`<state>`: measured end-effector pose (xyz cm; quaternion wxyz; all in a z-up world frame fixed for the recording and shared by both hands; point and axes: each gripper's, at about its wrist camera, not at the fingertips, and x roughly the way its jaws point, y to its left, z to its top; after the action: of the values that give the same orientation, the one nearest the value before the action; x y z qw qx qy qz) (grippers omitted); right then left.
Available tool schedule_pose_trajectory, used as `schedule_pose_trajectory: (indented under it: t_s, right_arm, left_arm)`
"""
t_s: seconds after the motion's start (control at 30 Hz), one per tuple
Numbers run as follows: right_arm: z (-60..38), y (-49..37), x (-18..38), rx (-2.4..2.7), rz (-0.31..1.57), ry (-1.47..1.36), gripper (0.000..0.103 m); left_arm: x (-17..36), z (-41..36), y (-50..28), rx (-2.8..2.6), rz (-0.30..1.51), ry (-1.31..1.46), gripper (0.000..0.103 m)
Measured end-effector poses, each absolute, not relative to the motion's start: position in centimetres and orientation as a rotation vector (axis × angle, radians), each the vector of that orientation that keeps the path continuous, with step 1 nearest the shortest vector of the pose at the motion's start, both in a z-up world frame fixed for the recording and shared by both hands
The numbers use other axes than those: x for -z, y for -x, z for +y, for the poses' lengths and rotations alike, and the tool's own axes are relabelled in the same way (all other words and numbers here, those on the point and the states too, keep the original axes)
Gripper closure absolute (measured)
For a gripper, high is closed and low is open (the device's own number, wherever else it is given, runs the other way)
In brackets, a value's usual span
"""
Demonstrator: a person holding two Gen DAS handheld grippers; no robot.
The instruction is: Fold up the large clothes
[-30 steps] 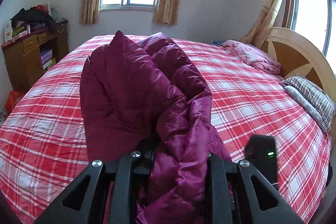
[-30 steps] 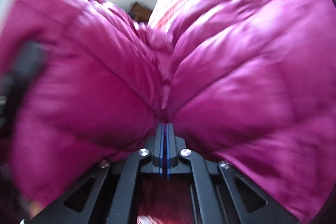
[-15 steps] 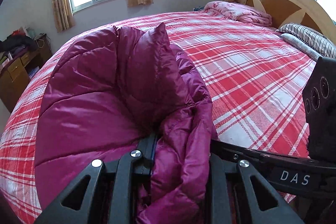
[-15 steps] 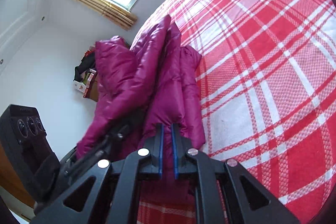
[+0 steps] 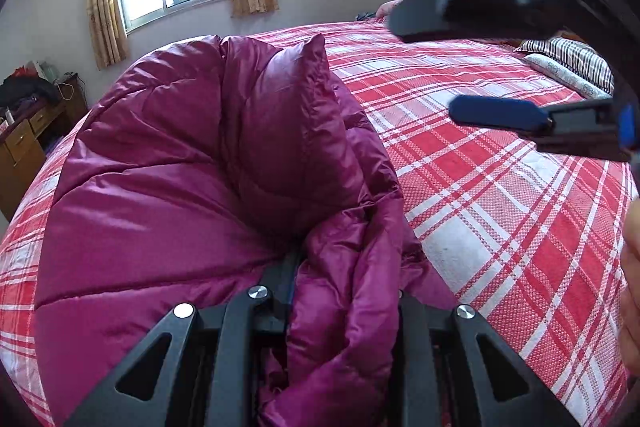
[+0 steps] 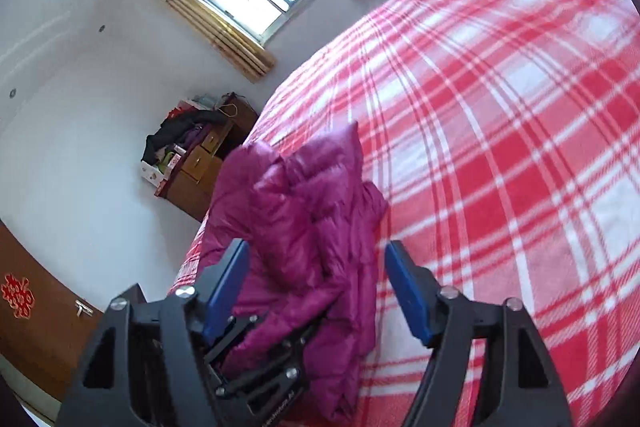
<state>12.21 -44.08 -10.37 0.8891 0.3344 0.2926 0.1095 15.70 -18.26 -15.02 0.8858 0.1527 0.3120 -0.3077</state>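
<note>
Two claws work over the bed (image 5: 500, 187). On its red plaid cover lies the magenta down jacket (image 5: 192, 163), folded in a heap near the bed's foot edge. The left claw (image 5: 344, 291) pinches a bunch of jacket fabric — the right claw (image 6: 316, 267) hangs above the jacket, spread wide, holding nothing.

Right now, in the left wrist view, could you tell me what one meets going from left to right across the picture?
Wooden desk → purple down jacket → red plaid bedspread → right gripper, open → striped pillow.
</note>
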Motion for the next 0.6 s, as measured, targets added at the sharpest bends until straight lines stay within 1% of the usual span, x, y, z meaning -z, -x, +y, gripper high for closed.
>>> schedule_pose_trajectory:
  t_s: [0.07,0.2,0.23,0.27,0.3,0.37,0.43,0.5,0.57,0.6]
  right_arm:
    - [-43.3,-15.0,9.5,-0.270,0.654,-0.638,0.027]
    - [-41.2,-18.2,10.5,-0.335,0.773,-0.547,0.027]
    - [-40.5,-18.8,10.6,-0.335,0.788,-0.508,0.032]
    - [-40.2,-19.0,10.9,-0.323,0.797,-0.466,0.069]
    - [-39.9,-19.5,11.1,-0.298,0.818,-0.424,0.090]
    - [-40.6,-19.8,12.3,-0.272,0.860,-0.455,0.093]
    - [-41.6,-18.8,13.6,-0.269,0.861,-0.505,0.093]
    - [-42.1,-19.0,14.3,-0.275,0.859,-0.527,0.093]
    - [-42.4,-19.9,15.2,-0.265,0.866,-0.543,0.093]
    - [-42.6,-20.2,15.6,-0.261,0.869,-0.555,0.094]
  left_arm:
    - [14.9,-18.2,-15.7,0.645,0.651,-0.310,0.082]
    - [14.7,-17.8,-15.6,0.650,0.648,-0.307,0.082]
    - [14.6,-17.3,-15.7,0.663,0.653,-0.296,0.080]
    - [14.2,-17.0,-15.6,0.689,0.665,-0.288,0.077]
    - [13.9,-16.6,-15.6,0.719,0.681,-0.281,0.076]
    - [12.7,-15.3,-15.5,0.806,0.734,-0.266,0.071]
    - [11.3,-13.6,-15.0,0.854,0.762,-0.246,0.070]
    - [9.8,-11.2,-14.0,0.904,0.760,-0.210,0.065]
    - [8.3,-8.4,-13.0,0.949,0.736,-0.166,0.057]
    - [7.6,-7.0,-12.9,0.967,0.727,-0.141,0.055]
